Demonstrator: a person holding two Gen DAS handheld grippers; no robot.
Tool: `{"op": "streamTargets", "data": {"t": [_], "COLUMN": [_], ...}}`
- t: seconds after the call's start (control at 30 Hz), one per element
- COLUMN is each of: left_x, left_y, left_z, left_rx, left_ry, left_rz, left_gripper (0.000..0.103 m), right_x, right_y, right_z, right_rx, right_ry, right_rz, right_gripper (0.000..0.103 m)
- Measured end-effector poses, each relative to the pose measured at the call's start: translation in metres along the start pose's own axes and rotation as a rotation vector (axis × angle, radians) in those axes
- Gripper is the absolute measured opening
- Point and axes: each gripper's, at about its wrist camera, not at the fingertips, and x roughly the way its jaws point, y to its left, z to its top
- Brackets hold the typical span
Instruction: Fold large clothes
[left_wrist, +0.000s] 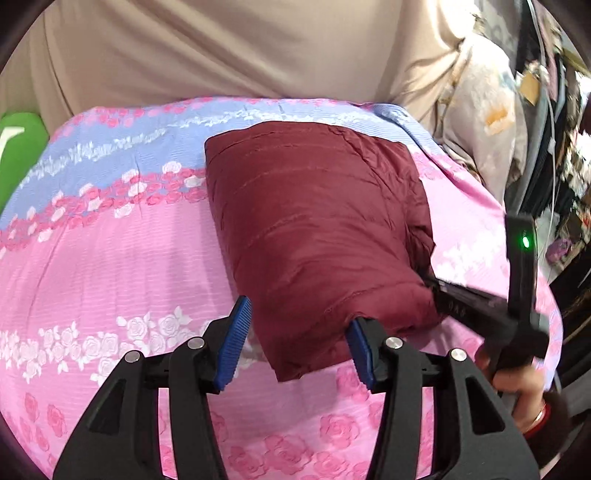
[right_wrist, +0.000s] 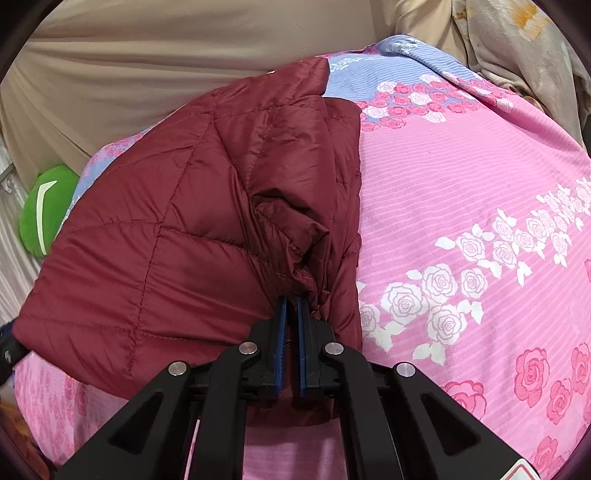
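A maroon quilted jacket (left_wrist: 314, 229), folded into a thick bundle, lies on a pink rose-print bedsheet (left_wrist: 110, 277). My left gripper (left_wrist: 299, 332) is open at the bundle's near corner. That corner sits between the blue pads (left_wrist: 231, 343), and a strip of sheet shows beside the left pad. In the right wrist view the jacket (right_wrist: 166, 240) fills the left half. My right gripper (right_wrist: 291, 306) is shut on a bunched fold at its right edge. From the left wrist view the right gripper (left_wrist: 454, 295) enters the bundle's right side, its tips hidden under fabric.
A beige cloth (left_wrist: 221, 48) hangs behind the bed. A green cushion (right_wrist: 44, 210) sits at the bed's far left corner. Piled fabrics and clutter (left_wrist: 487, 110) crowd the right side. A person's hand (left_wrist: 517, 384) holds the right gripper's handle.
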Motion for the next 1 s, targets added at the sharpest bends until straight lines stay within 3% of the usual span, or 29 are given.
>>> {"op": "streamTargets", "data": {"t": [0.07, 0.2, 0.33, 0.43, 0.5, 0.6, 0.7, 0.77, 0.87, 0.93, 1.0], "left_x": [-0.005, -0.040, -0.054, -0.017, 0.026, 0.053, 0.055, 0.057, 0.060, 0.062, 0.061], "left_y": [-0.001, -0.008, -0.007, -0.009, -0.011, -0.016, -0.019, -0.020, -0.025, -0.026, -0.026], "left_z": [0.005, 0.005, 0.021, 0.029, 0.026, 0.018, 0.018, 0.019, 0.020, 0.019, 0.017], "left_rx": [-0.019, -0.008, 0.001, -0.006, -0.009, 0.040, 0.048, 0.052, 0.061, 0.066, 0.067], "left_ry": [0.014, -0.093, -0.188, -0.111, 0.002, 0.017, 0.013, 0.015, 0.015, 0.017, 0.018], "left_rz": [-0.039, -0.094, -0.052, -0.039, -0.028, 0.063, 0.071, 0.076, 0.091, 0.097, 0.099], "left_gripper": [0.044, 0.045, 0.049, 0.048, 0.047, 0.048, 0.049, 0.049, 0.049, 0.050, 0.050], "right_x": [0.000, 0.001, 0.001, 0.000, -0.003, -0.021, -0.041, -0.044, -0.027, -0.007, 0.017], "right_y": [-0.002, -0.005, 0.001, 0.001, -0.001, -0.005, 0.000, 0.005, 0.015, 0.020, 0.025], "right_z": [0.000, 0.000, -0.002, -0.001, 0.004, 0.027, 0.064, 0.097, 0.131, 0.144, 0.150], "right_rx": [-0.001, -0.005, -0.022, -0.029, -0.013, 0.037, 0.008, 0.008, 0.003, 0.007, 0.002], "right_ry": [0.000, 0.002, -0.005, -0.002, 0.014, 0.008, -0.070, -0.112, -0.131, -0.110, -0.086], "right_rz": [0.005, 0.006, 0.002, 0.000, 0.012, 0.079, 0.063, 0.084, 0.106, 0.101, 0.075], "right_gripper": [0.001, 0.001, 0.001, 0.001, 0.002, 0.011, 0.028, 0.045, 0.055, 0.055, 0.026]}}
